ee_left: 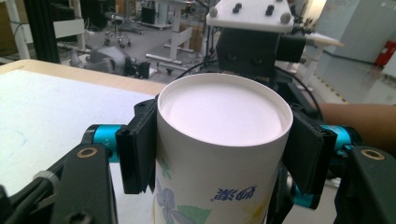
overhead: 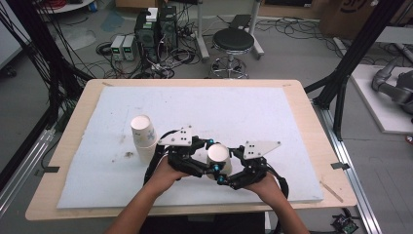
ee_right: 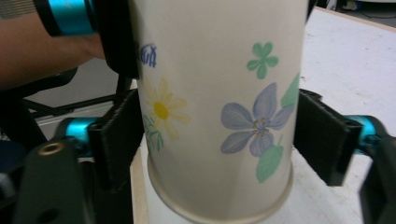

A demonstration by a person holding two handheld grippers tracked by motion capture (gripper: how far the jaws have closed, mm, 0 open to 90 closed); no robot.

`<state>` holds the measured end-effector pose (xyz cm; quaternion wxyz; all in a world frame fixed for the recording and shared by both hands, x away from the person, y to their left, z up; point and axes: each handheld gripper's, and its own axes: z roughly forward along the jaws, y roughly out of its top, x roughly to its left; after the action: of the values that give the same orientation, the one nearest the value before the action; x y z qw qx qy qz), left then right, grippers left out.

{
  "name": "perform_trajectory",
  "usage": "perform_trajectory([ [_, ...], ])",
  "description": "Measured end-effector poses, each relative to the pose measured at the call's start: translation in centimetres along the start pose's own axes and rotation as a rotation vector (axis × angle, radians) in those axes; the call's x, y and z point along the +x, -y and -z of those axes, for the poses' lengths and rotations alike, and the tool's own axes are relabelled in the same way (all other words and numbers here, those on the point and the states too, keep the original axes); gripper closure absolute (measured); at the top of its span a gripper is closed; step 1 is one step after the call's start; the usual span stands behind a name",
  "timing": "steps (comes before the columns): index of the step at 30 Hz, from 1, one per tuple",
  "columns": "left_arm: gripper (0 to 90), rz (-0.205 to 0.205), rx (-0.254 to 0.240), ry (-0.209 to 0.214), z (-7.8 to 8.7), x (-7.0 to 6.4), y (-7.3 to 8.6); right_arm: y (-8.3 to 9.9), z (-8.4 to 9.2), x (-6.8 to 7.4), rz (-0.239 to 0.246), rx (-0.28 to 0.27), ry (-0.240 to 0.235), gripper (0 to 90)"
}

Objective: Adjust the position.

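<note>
Item one, at the left of the white foam mat [overhead: 272, 105]: a stack of paper cups [overhead: 144, 138], upside down, standing apart from both grippers, just left of our left gripper.

Item two: our left gripper [overhead: 210, 155], held near the front edge of the mat. In the left gripper view its black pads [ee_left: 137, 154] press on both sides of an inverted flowered paper cup [ee_left: 223, 154], just below its upturned base; the jaws are closed on it.

Item three: that same cup [overhead: 217, 155], seen in the high view between our two grippers, base up, near the front middle of the mat.

Item four: our right gripper [overhead: 225, 171], meeting the cup from the other side. In the right gripper view [ee_right: 219, 154] its pads [ee_right: 116, 140] bracket the lower part of the cup [ee_right: 215, 102], near its rim. The left pad lies against the wall; the right pad stands just beside it, and we cannot tell whether it touches.
</note>
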<state>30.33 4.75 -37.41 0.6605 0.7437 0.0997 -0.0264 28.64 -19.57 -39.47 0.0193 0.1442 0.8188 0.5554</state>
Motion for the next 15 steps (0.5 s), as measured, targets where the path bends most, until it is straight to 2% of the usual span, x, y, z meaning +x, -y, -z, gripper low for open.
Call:
perform_trajectory([
  [7,35.0,0.009,-0.019,0.009,0.05,0.04,-0.02,0.35,0.1,-0.24,-0.011,-0.032,-0.015,29.6],
  [10,35.0,0.007,-0.01,0.007,0.07,0.05,0.01,0.36,0.13,-0.18,-0.018,-0.021,-0.015,31.8],
  [11,34.3,0.002,-0.005,0.002,0.08,0.05,0.02,0.33,0.11,-0.2,-0.004,-0.015,-0.01,33.3],
  [12,30.7,-0.022,0.002,-0.036,0.14,-0.11,-0.07,0.3,0.12,-0.2,-0.002,-0.008,-0.011,33.7],
  [14,15.7,-0.029,0.027,-0.064,0.27,-0.16,-0.26,0.27,0.17,-0.19,0.004,0.01,-0.01,34.5],
  [15,14.0,-0.034,0.035,-0.065,0.37,-0.18,-0.32,0.21,0.24,-0.14,0.016,0.024,-0.005,35.0],
])
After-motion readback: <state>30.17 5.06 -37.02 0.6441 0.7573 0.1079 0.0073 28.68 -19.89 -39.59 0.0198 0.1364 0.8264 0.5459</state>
